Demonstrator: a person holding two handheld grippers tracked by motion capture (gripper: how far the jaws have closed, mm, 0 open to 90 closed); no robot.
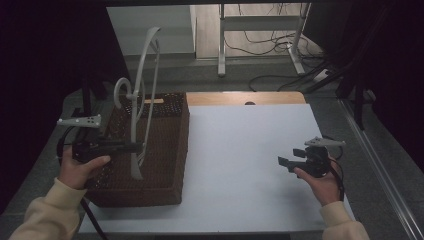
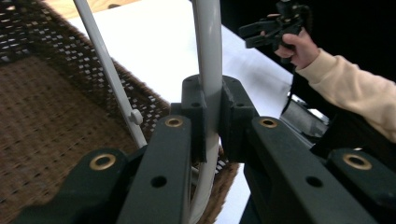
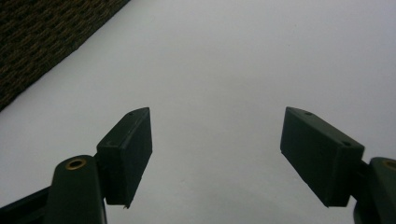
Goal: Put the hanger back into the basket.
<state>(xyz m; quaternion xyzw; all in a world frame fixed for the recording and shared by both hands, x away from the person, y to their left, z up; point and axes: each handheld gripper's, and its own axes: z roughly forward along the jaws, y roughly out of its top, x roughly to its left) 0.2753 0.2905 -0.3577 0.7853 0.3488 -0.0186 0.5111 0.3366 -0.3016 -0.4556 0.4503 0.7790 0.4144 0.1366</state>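
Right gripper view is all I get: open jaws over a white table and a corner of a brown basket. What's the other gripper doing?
Observer: The left gripper is shut on a pale clothes hanger, pinching one of its bars.
Operator: Where is the hanger relative to the basket?
Observer: It stands nearly upright over the basket, with its lower end down between the walls. Whether it touches the bottom I cannot tell.
Operator: Is my right gripper anywhere near it?
Observer: No. The right gripper is open over the right side of the table, well apart from the basket, with bare table between them.
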